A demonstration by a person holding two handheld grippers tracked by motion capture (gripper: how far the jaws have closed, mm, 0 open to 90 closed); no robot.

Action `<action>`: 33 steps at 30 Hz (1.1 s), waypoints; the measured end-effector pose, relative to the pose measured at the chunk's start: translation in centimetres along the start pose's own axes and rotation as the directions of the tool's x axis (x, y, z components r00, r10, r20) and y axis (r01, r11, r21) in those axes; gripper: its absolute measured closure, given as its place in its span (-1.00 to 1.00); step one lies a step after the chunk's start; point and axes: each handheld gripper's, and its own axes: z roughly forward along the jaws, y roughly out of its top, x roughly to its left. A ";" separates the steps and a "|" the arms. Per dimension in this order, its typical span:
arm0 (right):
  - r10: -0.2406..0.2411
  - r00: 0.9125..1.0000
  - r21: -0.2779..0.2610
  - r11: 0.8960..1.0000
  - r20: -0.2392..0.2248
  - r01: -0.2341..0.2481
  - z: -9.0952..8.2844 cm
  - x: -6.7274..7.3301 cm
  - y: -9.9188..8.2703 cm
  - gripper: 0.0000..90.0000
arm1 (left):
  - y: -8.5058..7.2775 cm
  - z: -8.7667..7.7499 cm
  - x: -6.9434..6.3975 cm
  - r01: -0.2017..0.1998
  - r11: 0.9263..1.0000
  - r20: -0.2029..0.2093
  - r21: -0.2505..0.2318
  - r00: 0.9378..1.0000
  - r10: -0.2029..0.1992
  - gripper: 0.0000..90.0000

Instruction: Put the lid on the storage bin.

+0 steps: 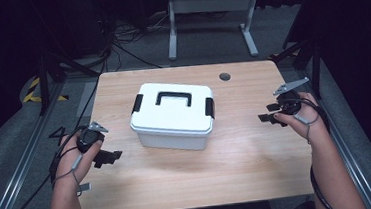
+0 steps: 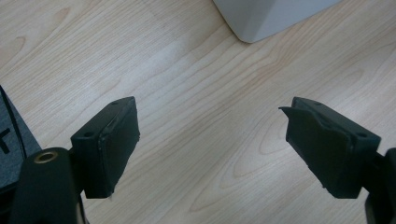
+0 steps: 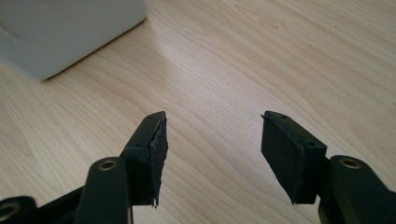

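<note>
While both tongs gape empty, white box [image 1: 173, 116] sits between left tongs [image 1: 108, 157] and right tongs [image 1: 267, 113].

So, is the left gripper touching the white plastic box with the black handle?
Apart. The high view shows bare wooden table between the left gripper and the box.

left gripper [image 1: 108, 156]: black, grey plate, cable | right gripper [image 1: 267, 118]: black, grey plate | forearms bare
</note>
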 end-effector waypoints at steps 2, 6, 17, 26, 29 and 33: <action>0.017 1.000 -0.020 1.000 -0.012 -0.018 0.4 -0.1 -0.7 -0.08 | 0.1 0.1 0.0 -0.005 1.000 -0.002 0.000 1.000 0.005 -0.61; 0.031 0.999 0.000 1.000 -0.017 -0.031 1.3 -0.2 -1.7 -0.08 | 0.2 0.4 0.1 -0.003 1.000 -0.009 -0.004 1.000 0.003 -0.61; 0.038 0.999 0.054 0.998 -0.021 -0.037 3.5 0.1 -2.9 -0.15 | 0.1 0.7 0.2 -0.004 1.000 0.000 0.002 1.000 0.004 -0.61; 0.041 0.999 0.136 0.990 -0.012 -0.038 5.4 0.2 -3.9 -0.16 | 0.1 1.0 0.3 -0.008 1.000 0.013 0.019 1.000 0.007 -0.60; 0.043 0.999 0.151 0.988 -0.004 -0.042 5.6 0.1 -4.1 -0.16 | 0.2 1.2 0.3 -0.012 1.000 0.016 0.028 1.000 0.012 -0.60; 0.042 0.999 0.165 0.985 0.002 -0.041 5.8 0.0 -4.4 -0.16 | 0.3 1.5 0.2 -0.015 0.999 0.023 0.036 1.000 0.015 -0.60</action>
